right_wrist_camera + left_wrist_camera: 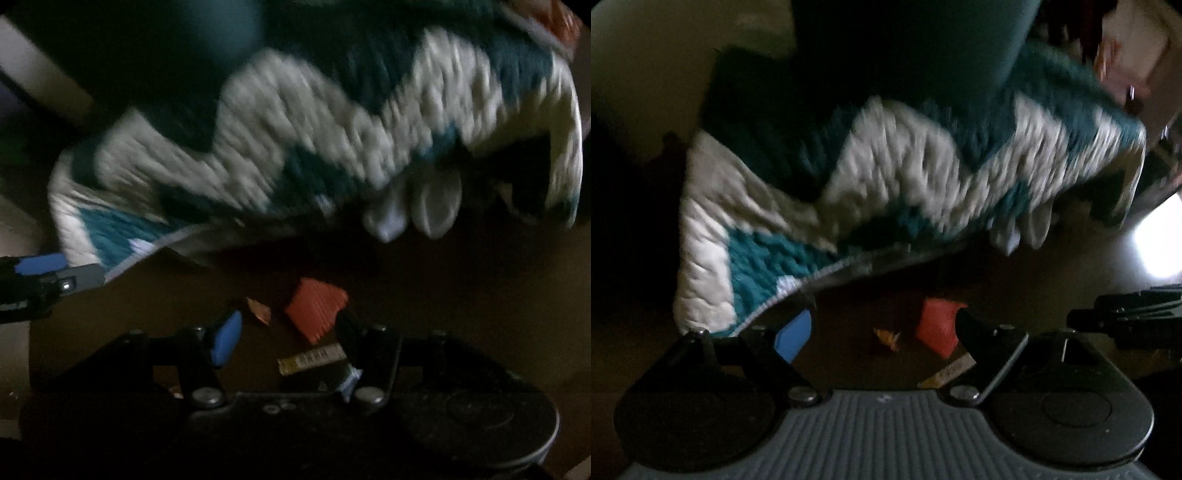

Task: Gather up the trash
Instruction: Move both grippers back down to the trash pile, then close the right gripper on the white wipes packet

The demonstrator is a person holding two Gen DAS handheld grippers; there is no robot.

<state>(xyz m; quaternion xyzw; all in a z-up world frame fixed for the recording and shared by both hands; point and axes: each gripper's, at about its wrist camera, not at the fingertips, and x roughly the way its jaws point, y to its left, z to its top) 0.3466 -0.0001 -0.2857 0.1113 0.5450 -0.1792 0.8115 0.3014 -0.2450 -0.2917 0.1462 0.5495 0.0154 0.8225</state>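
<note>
Three scraps of trash lie on the dark floor [461, 295] just in front of a teal-and-white zigzag rug [886, 177], our landmark: a red ridged wrapper [316, 308], a small orange scrap [259, 312] beside it, and a yellowish barcoded strip [314, 357] farthest from the rug. Our left gripper [882, 332] stands released, jaws wide, nothing between its pads; the red wrapper [938, 326] and orange scrap [886, 338] show through the gap. Our right gripper [288, 338] is likewise parted and empty above the same litter. White socks [417, 206] lie at the rug's near edge. Everything is dim and blurred.
</note>
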